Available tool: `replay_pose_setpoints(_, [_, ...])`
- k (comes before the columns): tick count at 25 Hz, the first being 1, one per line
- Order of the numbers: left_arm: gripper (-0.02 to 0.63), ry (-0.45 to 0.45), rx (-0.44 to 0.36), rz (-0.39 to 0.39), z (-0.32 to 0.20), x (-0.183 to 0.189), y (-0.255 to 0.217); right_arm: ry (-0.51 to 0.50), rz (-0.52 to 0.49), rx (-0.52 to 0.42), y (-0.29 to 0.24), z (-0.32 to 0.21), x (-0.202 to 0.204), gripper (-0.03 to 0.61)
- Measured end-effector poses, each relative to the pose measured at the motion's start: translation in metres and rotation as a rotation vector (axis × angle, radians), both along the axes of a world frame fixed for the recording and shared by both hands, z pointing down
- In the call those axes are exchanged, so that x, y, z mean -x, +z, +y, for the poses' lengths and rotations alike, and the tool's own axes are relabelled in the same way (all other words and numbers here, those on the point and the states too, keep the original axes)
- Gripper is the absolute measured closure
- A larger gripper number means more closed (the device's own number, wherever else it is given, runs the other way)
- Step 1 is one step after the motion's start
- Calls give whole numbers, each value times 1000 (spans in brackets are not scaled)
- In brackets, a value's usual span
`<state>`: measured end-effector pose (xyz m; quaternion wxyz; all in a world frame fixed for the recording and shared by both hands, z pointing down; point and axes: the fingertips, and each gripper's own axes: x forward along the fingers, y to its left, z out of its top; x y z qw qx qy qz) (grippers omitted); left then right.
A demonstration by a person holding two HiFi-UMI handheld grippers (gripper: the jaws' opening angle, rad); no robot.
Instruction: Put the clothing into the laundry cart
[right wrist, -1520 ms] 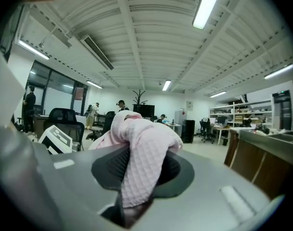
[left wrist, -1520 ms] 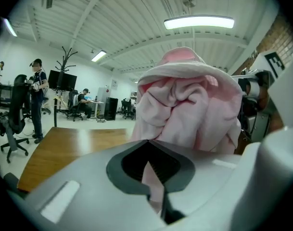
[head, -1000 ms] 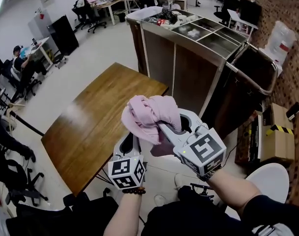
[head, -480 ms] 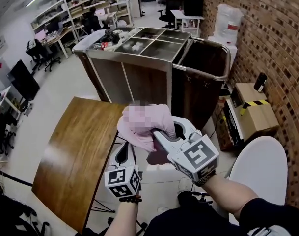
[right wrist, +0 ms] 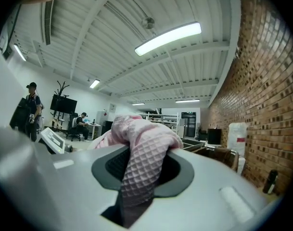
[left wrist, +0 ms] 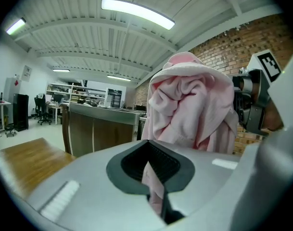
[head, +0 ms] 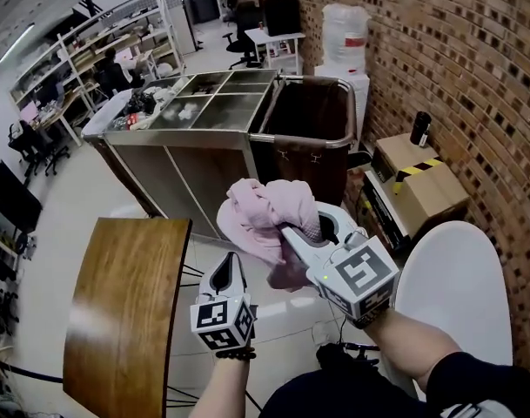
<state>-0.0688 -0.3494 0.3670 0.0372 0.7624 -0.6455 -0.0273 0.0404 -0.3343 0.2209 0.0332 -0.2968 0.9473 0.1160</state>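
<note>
Up close, the left gripper (head: 231, 266) sits low, just under the bundle. Its jaws are almost together, with a thin fold of pink cloth pinched between them. Beside it and a little higher, the right gripper (head: 310, 226) has its jaws clamped on a thick, waffle-textured wad of the same cloth, which bulges out over the pads.

Both grippers hold the pink garment (head: 263, 212) up in the air as a crumpled bundle. It touches nothing else and is not yet in the cart.

Below and to the left stands a wooden table (head: 125, 303), with its top bare in the part that shows.

Just past the bundle stands the laundry cart (head: 301, 140), a dark brown bag hung from a metal rim, with its mouth open. On the cart's left, touching it, is a steel cabinet (head: 204, 159) whose top is split into open compartments, some holding small items.

To the right of the cart, a cardboard box (head: 430, 194) with a yellow-and-black stripe sits on the floor against the brick wall (head: 473, 50). A dark bottle (head: 420, 129) stands just behind the box.
</note>
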Motion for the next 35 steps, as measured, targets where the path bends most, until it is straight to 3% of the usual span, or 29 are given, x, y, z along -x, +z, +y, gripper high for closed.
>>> replay_pose_setpoints(10, [614, 103, -10, -26, -60, -56, -7, 111, -26, -30, -19, -48, -59, 471])
replay_pose_setpoints(19, [614, 142, -24, -34, -118, -88, -19, 141, -42, -56, -34, -99, -86, 471])
replay_pose_setpoints(35, [614, 130, -36, -75, -195, -96, -23, 152, -59, -138, -83, -194, -100, 471])
